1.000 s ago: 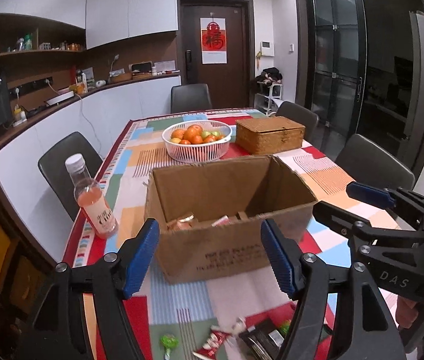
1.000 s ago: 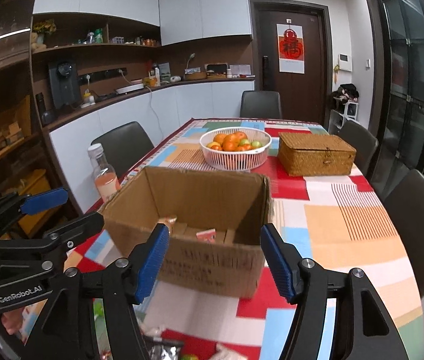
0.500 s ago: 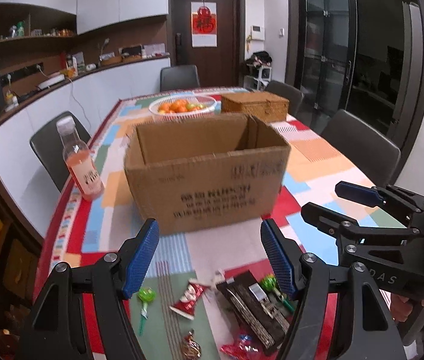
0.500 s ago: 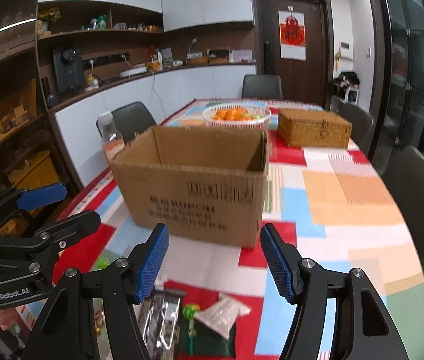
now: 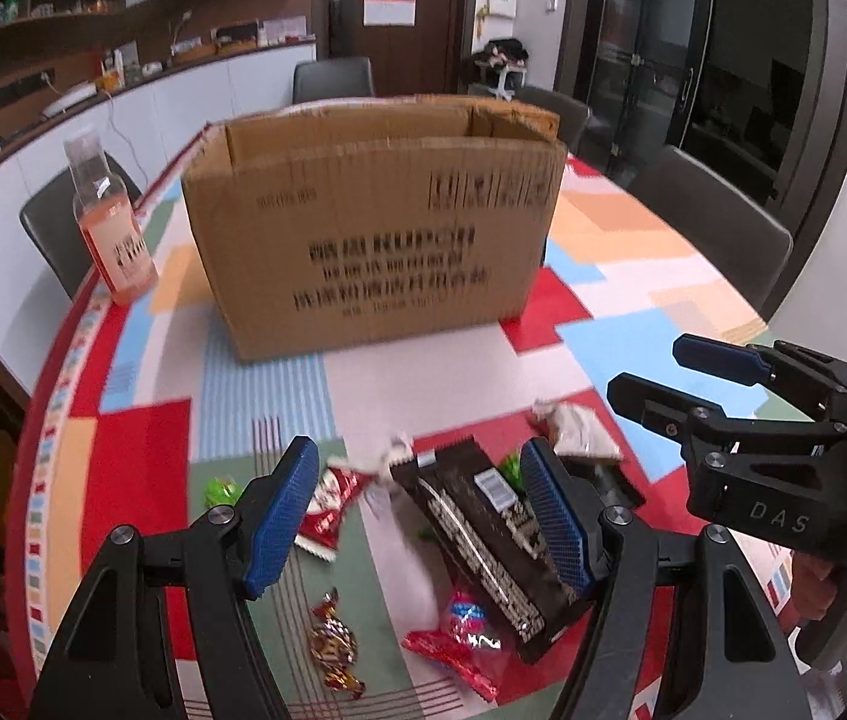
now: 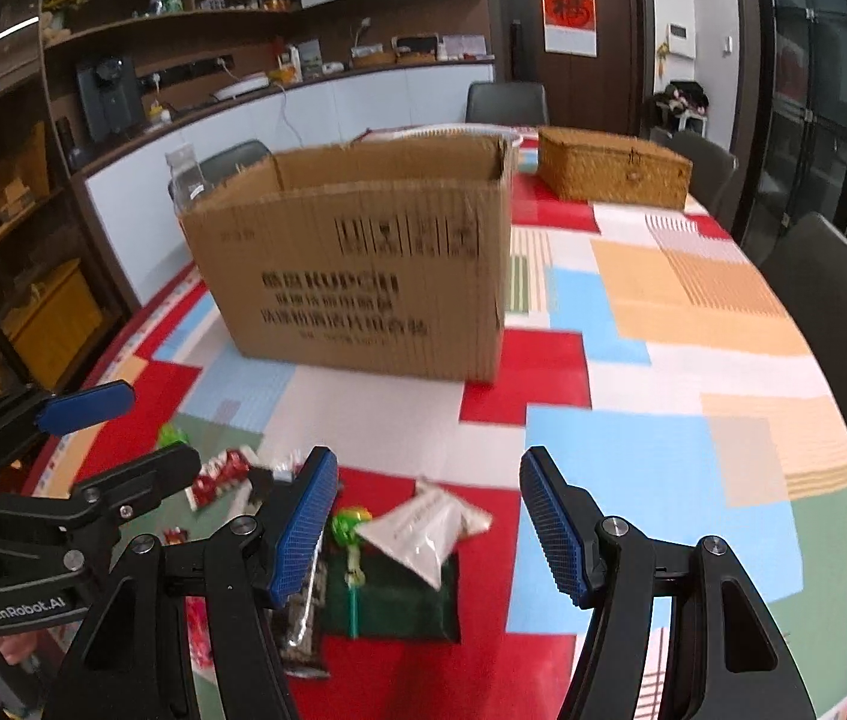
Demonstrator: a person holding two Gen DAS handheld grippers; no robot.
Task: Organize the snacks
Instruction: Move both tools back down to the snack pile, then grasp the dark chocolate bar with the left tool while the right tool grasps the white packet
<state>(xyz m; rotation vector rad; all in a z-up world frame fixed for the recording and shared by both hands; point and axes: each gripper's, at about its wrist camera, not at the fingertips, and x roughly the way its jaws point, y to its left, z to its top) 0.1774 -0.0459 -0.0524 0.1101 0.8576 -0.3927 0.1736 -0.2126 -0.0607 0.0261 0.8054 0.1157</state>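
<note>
A brown cardboard box (image 5: 375,240) (image 6: 363,264) stands open-topped on the patchwork tablecloth; its inside is hidden from here. In front of it lies a scatter of snacks: a dark chocolate bar (image 5: 483,534), a red-and-white packet (image 5: 327,510), a green lollipop (image 5: 222,489) and a red packet (image 5: 453,654). My left gripper (image 5: 417,468) hangs open above the chocolate bar, touching nothing. To its right my right gripper (image 6: 426,468) is open over a white packet (image 6: 429,528), a lollipop (image 6: 351,534) and a dark green packet (image 6: 399,600). Each gripper shows in the other's view (image 5: 651,369) (image 6: 153,426).
A bottle of pink drink (image 5: 114,234) stands left of the box near the table's left edge. A wicker box (image 6: 612,174) and a white fruit basket's rim (image 6: 453,131) sit behind the box. Grey chairs (image 6: 831,300) ring the table.
Both grippers have come down and back from above the box, tilting toward the tabletop. The box's inside has dropped out of sight and the snacks now lie under the fingers. Jaws unchanged.
</note>
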